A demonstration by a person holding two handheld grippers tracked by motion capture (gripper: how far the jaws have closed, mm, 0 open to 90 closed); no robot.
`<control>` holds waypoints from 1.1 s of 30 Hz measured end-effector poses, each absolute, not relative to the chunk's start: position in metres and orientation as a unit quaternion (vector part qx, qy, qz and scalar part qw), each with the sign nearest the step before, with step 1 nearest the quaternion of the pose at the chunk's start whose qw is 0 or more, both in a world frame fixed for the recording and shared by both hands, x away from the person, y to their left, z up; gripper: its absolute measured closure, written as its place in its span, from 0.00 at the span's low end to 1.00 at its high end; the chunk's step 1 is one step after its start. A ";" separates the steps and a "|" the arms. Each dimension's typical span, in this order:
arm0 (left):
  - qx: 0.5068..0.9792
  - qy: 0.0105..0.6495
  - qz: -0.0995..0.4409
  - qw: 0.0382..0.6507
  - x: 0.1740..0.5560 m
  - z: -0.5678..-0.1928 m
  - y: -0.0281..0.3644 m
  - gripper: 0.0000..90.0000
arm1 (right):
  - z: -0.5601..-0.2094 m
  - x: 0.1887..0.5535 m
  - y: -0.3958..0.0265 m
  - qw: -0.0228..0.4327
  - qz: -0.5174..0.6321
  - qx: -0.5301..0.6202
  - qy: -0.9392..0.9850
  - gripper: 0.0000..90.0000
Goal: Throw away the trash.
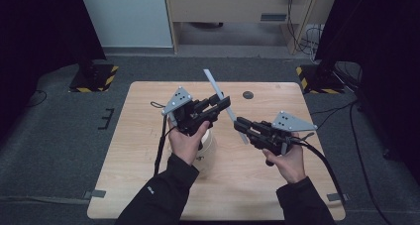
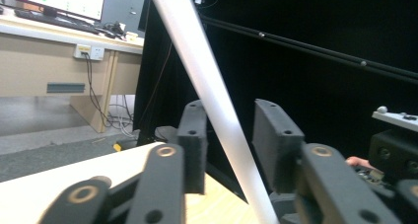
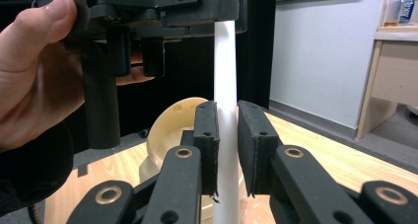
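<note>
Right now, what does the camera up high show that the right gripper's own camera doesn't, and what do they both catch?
The high view takes in the whole wooden table, both forearms, the grey floor and a small dark disc near the table's far edge. The right gripper view shows up close that the right gripper has its jaws pressed against the white stick, with a thumb large at the left. Both show the white stick held between the left gripper and the right gripper, and the cream bowl-like object on the table.
</note>
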State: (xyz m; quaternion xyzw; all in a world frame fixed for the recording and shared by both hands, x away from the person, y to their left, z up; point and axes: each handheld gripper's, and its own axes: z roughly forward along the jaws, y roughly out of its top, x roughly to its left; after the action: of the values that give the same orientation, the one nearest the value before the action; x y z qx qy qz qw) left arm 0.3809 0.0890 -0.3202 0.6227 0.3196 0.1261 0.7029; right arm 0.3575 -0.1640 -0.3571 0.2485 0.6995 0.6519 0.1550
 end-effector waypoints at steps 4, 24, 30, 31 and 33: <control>0.618 0.315 0.110 0.711 0.379 -0.319 0.087 0.84 | -0.358 0.358 -0.163 0.154 0.650 0.246 0.702 0.88; 0.616 0.269 0.131 0.729 0.357 -0.298 0.114 0.88 | -0.353 0.362 -0.177 0.162 0.655 0.271 0.686 0.65; 0.610 0.267 0.159 0.729 0.347 -0.290 0.138 0.88 | -0.366 0.370 -0.181 0.178 0.633 0.303 0.689 0.56; 0.608 0.266 0.168 0.729 0.344 -0.288 0.145 0.88 | -0.372 0.374 -0.183 0.185 0.622 0.311 0.695 0.53; 0.605 0.268 0.178 0.729 0.342 -0.285 0.156 0.88 | -0.374 0.375 -0.183 0.186 0.618 0.314 0.696 0.52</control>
State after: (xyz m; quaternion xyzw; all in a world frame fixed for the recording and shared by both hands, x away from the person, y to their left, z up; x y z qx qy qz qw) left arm 0.3416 0.1557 -0.2852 0.6047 0.2679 0.1781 0.7286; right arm 0.3752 -0.1831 -0.3742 0.3144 0.6958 0.6183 0.1863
